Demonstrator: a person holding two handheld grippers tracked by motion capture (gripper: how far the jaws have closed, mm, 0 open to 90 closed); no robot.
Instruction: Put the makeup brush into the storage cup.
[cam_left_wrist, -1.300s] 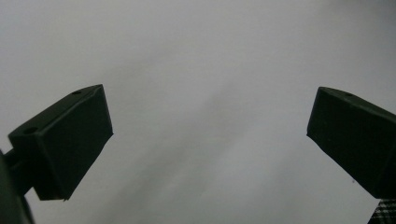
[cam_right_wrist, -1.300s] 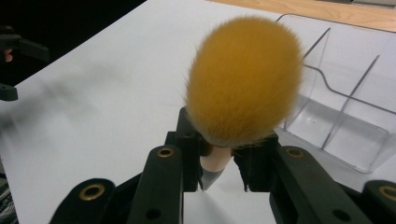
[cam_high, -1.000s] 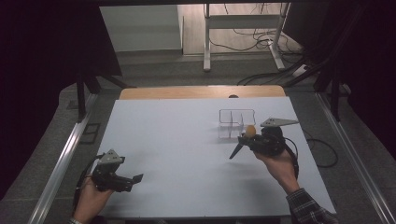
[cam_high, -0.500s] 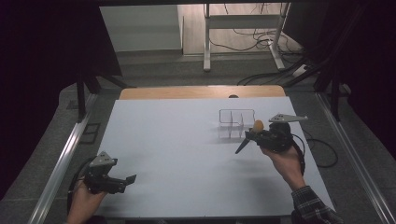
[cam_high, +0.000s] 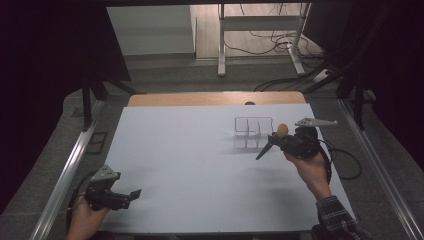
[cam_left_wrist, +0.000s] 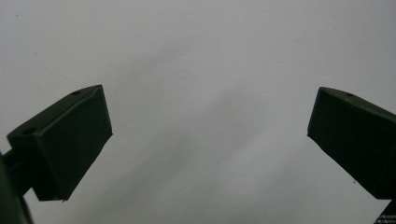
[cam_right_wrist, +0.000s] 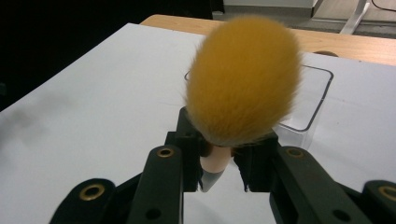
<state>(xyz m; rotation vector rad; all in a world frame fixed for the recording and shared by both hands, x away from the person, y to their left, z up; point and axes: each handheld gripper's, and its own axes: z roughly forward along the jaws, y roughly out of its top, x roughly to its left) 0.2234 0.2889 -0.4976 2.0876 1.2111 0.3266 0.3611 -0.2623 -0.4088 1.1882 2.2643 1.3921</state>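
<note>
High view is showing the right tongs (cam_high: 274, 141) now carrying a makeup brush (cam_high: 282, 130) just beside the clear divided organizer (cam_high: 253, 131) on the right half of the white desk (cam_high: 190, 165). Compared with a second ago, the right hand (cam_high: 311, 167) is sitting a little farther right and slightly higher, so the orange bristle head has drawn out to the organizer's right end rather than hovering over its middle. The brush is tilting, its dark handle pointing down and left toward the desk, its fluffy head up near the grey plate on the tool.

In the right gripper view the tongs (cam_right_wrist: 219, 154) are clamping narrowly on the brush's neck, just under the orange bristles (cam_right_wrist: 243, 79), with the organizer's clear wall (cam_right_wrist: 308, 107) lying beyond it. The grip looks firm and centred to me.

The left tongs (cam_high: 131, 194) are resting low at the near left corner of the desk, well apart from the work, having drifted slightly toward that corner; in the left gripper view their jaws are standing wide with bare desk (cam_left_wrist: 205, 93) between them.

I'm reading this as the brush being lined up for one of the organizer's compartments: it is not yet inside, and the handle will likely need swinging upright before it goes down.
</note>
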